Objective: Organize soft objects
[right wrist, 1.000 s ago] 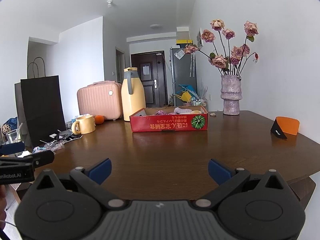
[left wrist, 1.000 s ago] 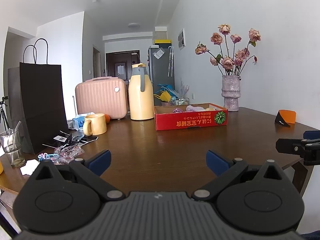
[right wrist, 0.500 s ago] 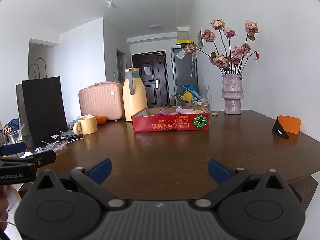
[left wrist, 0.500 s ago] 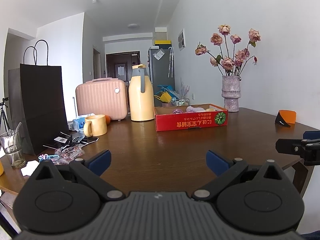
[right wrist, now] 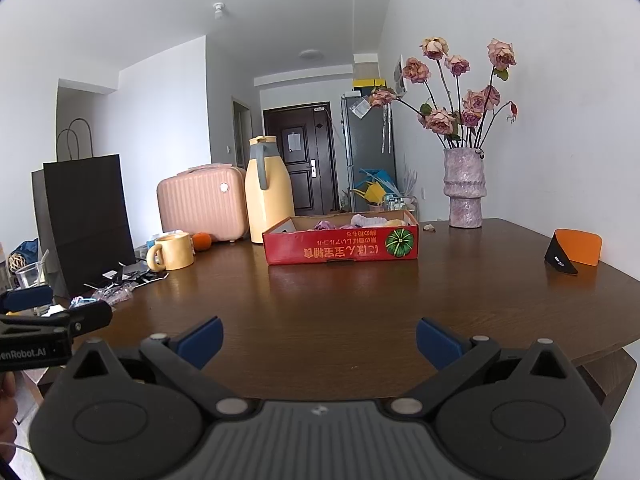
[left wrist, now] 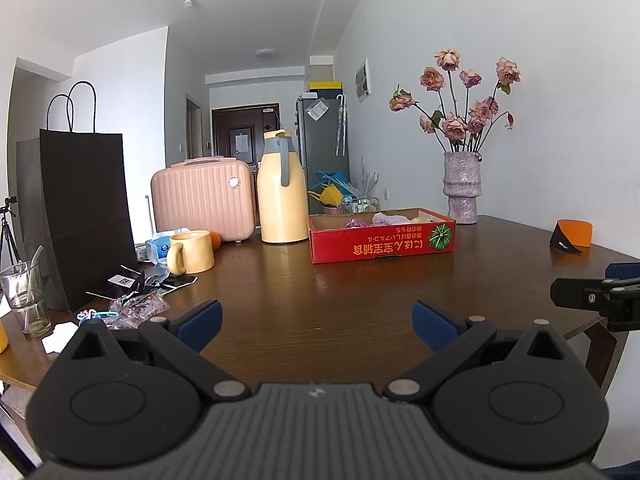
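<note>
We are locating the soft objects (right wrist: 362, 222) inside the red cardboard box (right wrist: 340, 250), where purple, white and yellowish bundles are showing above the near wall; individual pieces are too small to tell apart. The box is sitting on the wooden table (right wrist: 360, 312) with its long axis running from 9 to 3 o'clock, its long printed side facing us. From the right gripper (right wrist: 318, 338) the box is lying almost at 12 o'clock, well apart across bare tabletop; from the left gripper (left wrist: 316, 320) it is lying nearer 1 o'clock, also well apart. We are judging the right gripper to be the better aligned of the two. Both grippers are holding their blue pads spread wide with nothing between them. A yellow jug (right wrist: 266, 190) is standing just beside the box's far left corner, at about 11 o'clock from the right gripper, and a vase of roses (right wrist: 464, 190) near its right end at 1 o'clock. With the soft things lying in the box, this arrangement fits either sorting yet to come or sorting completed.
</note>
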`<state>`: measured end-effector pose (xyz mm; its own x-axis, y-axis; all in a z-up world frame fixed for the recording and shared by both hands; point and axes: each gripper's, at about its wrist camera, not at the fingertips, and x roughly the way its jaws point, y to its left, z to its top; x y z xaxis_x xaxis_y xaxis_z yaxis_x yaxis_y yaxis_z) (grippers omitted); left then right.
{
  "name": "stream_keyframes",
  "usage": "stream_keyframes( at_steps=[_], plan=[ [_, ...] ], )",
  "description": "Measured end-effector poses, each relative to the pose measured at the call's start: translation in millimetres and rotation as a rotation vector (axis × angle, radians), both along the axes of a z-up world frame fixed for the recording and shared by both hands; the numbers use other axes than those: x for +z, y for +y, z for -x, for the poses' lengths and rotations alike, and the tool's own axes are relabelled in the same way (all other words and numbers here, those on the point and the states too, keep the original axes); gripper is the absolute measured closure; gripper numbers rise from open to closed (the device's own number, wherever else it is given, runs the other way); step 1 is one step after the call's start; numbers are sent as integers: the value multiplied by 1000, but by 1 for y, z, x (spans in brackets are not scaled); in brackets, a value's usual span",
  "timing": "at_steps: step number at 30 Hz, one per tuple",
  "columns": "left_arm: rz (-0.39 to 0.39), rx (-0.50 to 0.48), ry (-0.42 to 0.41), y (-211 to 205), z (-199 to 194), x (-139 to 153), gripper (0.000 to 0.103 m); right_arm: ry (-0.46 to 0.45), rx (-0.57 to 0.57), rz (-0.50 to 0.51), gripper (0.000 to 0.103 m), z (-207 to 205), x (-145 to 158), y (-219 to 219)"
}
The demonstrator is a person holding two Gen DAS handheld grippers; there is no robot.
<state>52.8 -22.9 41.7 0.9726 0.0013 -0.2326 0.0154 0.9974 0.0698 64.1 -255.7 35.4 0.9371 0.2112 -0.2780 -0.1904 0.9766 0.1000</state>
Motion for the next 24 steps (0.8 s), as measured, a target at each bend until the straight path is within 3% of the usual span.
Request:
stream_keyframes(
  at_steps=[24],
  plan=[
    [-5, -6, -11, 1, 1, 1, 0, -2, 0, 0, 0, 0, -2, 1]
  ],
)
